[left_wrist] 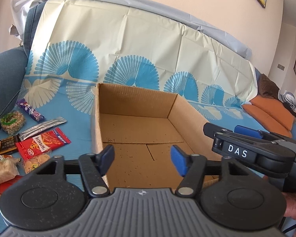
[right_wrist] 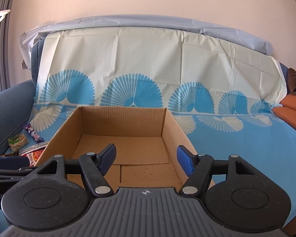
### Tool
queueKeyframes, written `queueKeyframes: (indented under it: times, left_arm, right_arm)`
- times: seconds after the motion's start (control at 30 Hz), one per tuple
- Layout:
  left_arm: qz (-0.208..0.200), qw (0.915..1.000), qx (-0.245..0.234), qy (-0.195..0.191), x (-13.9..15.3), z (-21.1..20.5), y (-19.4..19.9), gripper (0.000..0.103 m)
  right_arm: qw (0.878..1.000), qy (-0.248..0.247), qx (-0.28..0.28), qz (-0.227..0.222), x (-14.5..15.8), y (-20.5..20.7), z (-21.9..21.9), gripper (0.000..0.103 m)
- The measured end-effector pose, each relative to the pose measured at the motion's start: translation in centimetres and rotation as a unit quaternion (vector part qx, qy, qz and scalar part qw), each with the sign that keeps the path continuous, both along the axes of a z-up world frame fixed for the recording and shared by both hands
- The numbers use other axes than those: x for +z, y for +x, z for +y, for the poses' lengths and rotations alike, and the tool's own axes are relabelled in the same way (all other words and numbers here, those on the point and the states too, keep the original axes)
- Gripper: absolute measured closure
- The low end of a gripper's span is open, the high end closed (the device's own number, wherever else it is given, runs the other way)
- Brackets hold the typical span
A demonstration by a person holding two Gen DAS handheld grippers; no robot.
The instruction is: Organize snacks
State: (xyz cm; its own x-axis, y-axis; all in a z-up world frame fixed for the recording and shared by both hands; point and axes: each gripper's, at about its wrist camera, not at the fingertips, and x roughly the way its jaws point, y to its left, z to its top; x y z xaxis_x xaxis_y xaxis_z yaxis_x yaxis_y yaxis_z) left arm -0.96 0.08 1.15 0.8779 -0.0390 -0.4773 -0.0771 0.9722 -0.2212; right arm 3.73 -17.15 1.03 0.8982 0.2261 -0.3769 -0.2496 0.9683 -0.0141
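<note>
Snacks (left_wrist: 23, 144) lie heaped at the far left on the blue patterned sheet (left_wrist: 73, 106) draped over the sofa: a purple wrapped bar (left_wrist: 30, 111), a green-labelled rice cake (left_wrist: 12, 122), a silver stick pack (left_wrist: 42, 128), a red packet (left_wrist: 41, 144) with white lettering, a dark bar (left_wrist: 5, 147) and a pale bag of biscuits (left_wrist: 2, 169). The pile runs off the left edge, so I cannot count it all, and the small print is too blurred to read. In my right wrist view most of it hides behind the box wall. To the right of the pile stands the open cardboard box (left_wrist: 140, 132), nothing inside but specks on its floor. My left gripper (left_wrist: 142, 159) hangs over the box's near left corner, jaws apart with nothing between them; the snacks lie well off to its left. My right gripper (right_wrist: 146, 158), farther right, points over the near edge into the box, jaws likewise parted and holding nothing.
</note>
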Motion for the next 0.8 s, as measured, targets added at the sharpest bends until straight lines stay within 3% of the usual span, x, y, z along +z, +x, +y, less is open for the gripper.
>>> queueKeyframes:
  times: [0.13, 0.33, 0.5, 0.7, 0.8]
  left_arm:
    - [-0.003, 0.9998, 0.009, -0.017, 0.5, 2.1, -1.0, 0.063]
    - [-0.002, 0.9990, 0.021, -0.039, 2.3, 7.2, -2.0, 0.063]
    - [-0.005, 0.9990, 0.011, 0.044, 4.0, 12.0, -2.2, 0.063]
    - [0.048, 0.9950, 0.014, 0.087, 1.3, 17.5, -2.5, 0.063]
    - [0.069, 0.9945, 0.019, 0.076, -1.0, 19.1, -3.1, 0.063]
  right_arm:
    - [1.000, 0.019, 0.004, 0.003, 0.5, -0.2, 1.6, 0.037]
    - [0.998, 0.045, 0.047, 0.005, 1.2, -1.1, 5.1, 0.038]
    - [0.995, 0.041, 0.095, -0.006, 1.9, -2.4, 8.4, 0.038]
    - [0.987, 0.037, 0.153, -0.010, 2.0, -3.8, 11.8, 0.041]
    - [0.983, 0.030, 0.181, -0.008, 1.9, -4.5, 13.2, 0.046]
